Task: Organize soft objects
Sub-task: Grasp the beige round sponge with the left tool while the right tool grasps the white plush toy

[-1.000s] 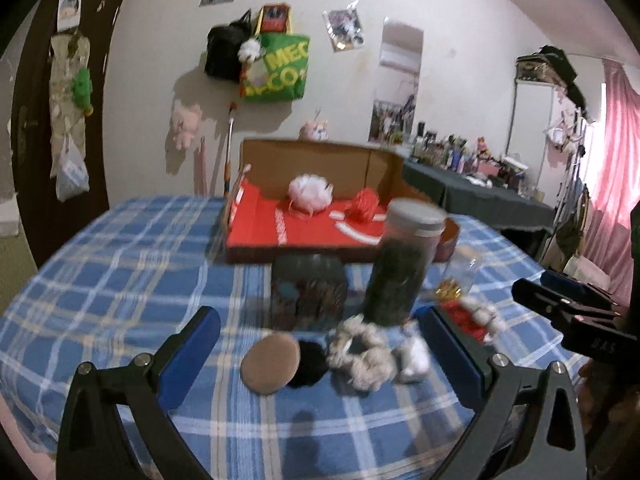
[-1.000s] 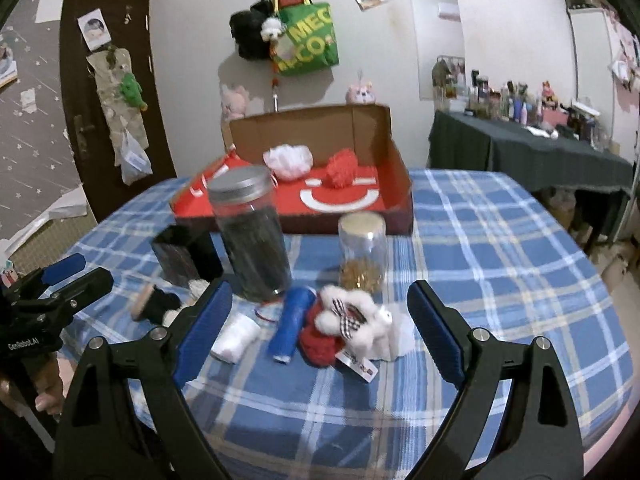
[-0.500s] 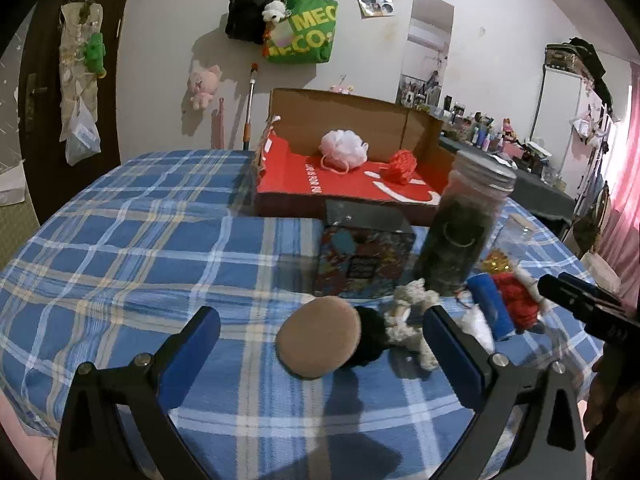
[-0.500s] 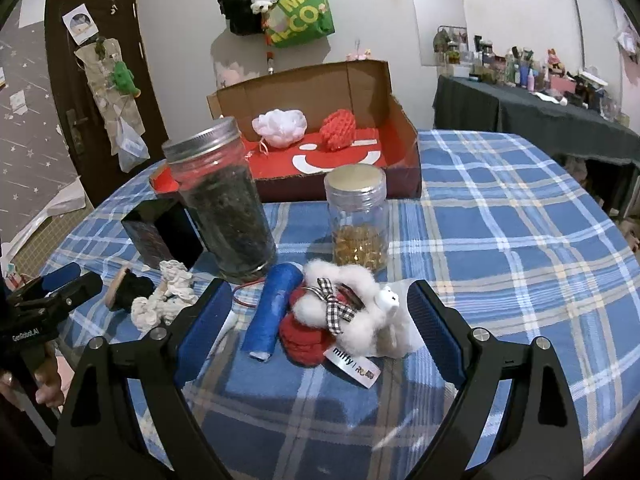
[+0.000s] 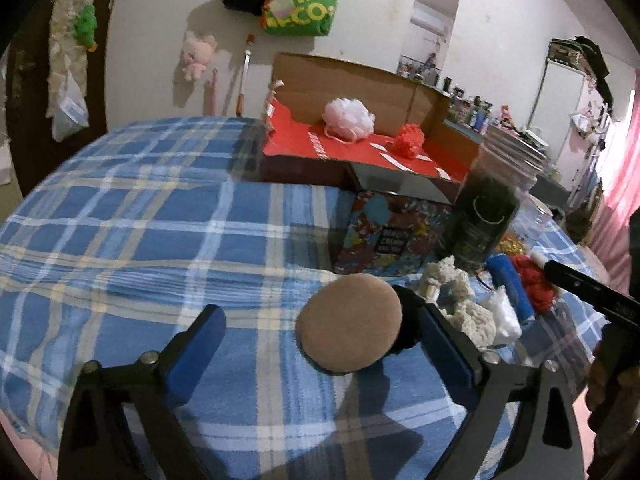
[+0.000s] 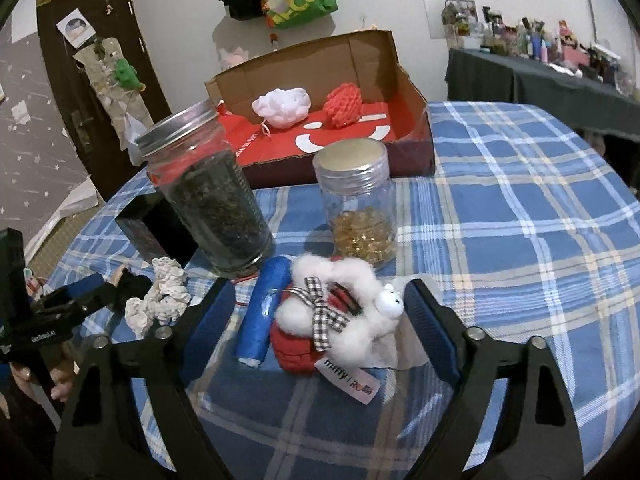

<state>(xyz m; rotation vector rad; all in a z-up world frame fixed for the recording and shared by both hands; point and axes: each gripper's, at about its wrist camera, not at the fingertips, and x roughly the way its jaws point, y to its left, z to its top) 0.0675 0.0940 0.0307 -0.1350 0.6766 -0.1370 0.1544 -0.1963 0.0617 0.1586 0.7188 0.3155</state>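
Observation:
My left gripper point(image 5: 320, 332) is open around a tan round puff point(image 5: 350, 323) with a black back that lies on the checked cloth, beside a cream knitted scrunchie point(image 5: 460, 300). My right gripper point(image 6: 316, 312) is open around a white fluffy plush with a checked bow point(image 6: 340, 308), a red knitted piece point(image 6: 294, 346) and a blue roll point(image 6: 266, 312). An open cardboard box with a red floor point(image 6: 412, 92) at the back holds a white bath pouf point(image 6: 282, 106) and a red knitted ball point(image 6: 344, 104). The left gripper also shows in the right wrist view point(image 6: 86, 292).
A tall jar of dark leaves point(image 6: 212, 196) and a small jar of golden beads point(image 6: 358, 204) stand behind the soft things. A patterned dark box point(image 5: 390, 232) stands left of the jars. A dark side table point(image 6: 540, 80) with bottles is at the right.
Both grippers have moved forward and down toward the table. The puff now lies between my left fingers, and the plush, red piece and blue roll between my right fingers.

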